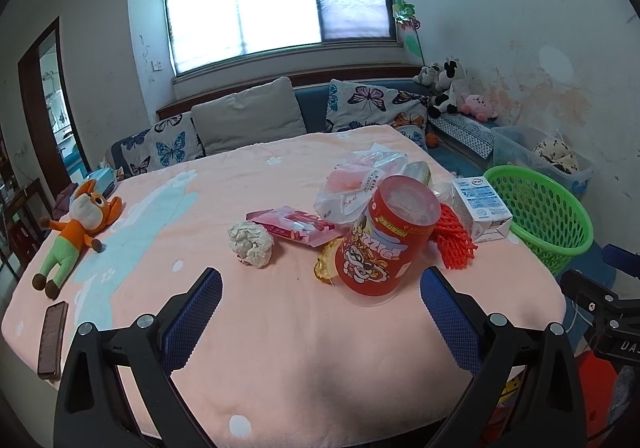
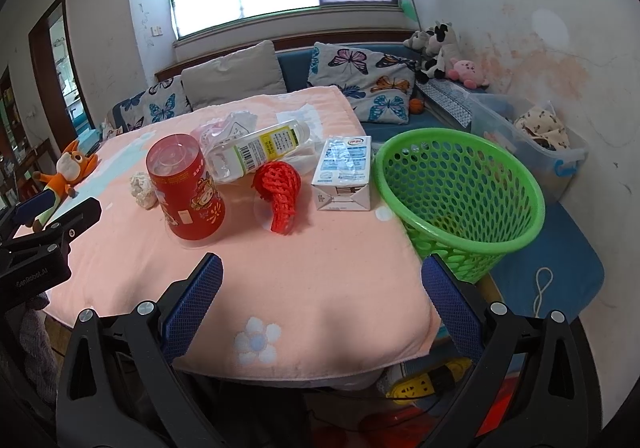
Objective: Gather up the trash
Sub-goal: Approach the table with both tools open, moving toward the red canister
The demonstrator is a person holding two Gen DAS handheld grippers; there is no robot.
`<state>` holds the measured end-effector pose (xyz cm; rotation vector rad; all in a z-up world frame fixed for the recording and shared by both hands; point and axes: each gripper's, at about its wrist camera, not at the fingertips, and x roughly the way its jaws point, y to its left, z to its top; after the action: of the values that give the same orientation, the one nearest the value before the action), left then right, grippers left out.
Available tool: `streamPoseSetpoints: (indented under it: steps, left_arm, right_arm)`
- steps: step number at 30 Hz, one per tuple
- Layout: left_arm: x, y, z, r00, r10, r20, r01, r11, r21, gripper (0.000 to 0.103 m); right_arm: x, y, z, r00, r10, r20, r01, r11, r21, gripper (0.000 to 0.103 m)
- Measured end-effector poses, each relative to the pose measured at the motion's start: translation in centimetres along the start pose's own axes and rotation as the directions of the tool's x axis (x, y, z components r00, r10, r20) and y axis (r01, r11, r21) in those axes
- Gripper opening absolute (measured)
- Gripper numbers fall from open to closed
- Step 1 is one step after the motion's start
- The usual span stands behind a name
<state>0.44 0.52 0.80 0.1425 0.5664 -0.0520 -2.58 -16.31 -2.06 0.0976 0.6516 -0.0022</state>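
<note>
Both grippers wide open, nothing held, hovering over near edge of desk (image 1: 280, 348) with pink cloth. Left gripper (image 1: 320, 312): red cup (image 1: 384, 236) upside down just ahead between its fingers, toward the right one; crumpled tissue (image 1: 251, 243) ahead-left, pink wrapper (image 1: 294, 227) behind it. Right gripper (image 2: 322, 298): red foam net (image 2: 278, 190) straight ahead, milk carton (image 2: 344, 174) ahead-right, clear bottle (image 2: 264, 150) lying further back. Green basket (image 2: 460, 200) at desk's edge, just beyond right finger. Plush toy (image 1: 76, 224) far left.
</note>
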Motion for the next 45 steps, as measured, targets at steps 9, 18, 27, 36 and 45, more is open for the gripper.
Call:
streamPoseSetpoints:
  steps: [9, 18, 27, 36, 45]
  left_arm:
    - [0.7, 0.6, 0.1, 1.0, -0.002, -0.025, 0.002, 1.0, -0.018, 0.096]
    - [0.9, 1.1, -0.1, 1.0, 0.007, -0.03, -0.007, 1.0, -0.005, 0.096]
    - [0.0, 2.1, 0.0, 0.999, 0.041, -0.021, -0.041, 0.999, -0.012, 0.096]
    - [0.2, 2.7, -0.1, 0.998, 0.056, -0.033, -0.056, 0.998, -0.016, 0.096]
    - [0.2, 3.4, 0.1, 0.997, 0.068, -0.037, -0.069, 0.997, -0.032, 0.096]
  right_arm:
    - [0.5, 0.1, 1.2, 1.0, -0.005, 0.005, 0.005, 0.999, -0.032, 0.099]
    - [-0.6, -0.1, 2.8, 0.998, -0.03, 0.05, 0.033, 0.998, -0.051, 0.099]
    - [-0.5, -1.2, 3.6, 0.997, -0.048, 0.058, 0.05, 0.998, -0.029, 0.099]
    - [0.3, -0.8, 4.1, 0.997, -0.054, 0.054, 0.056, 0.997, -0.046, 0.099]
    - [0.7, -0.4, 4.9, 0.997, -0.045, 0.054, 0.049, 0.997, -0.065, 0.099]
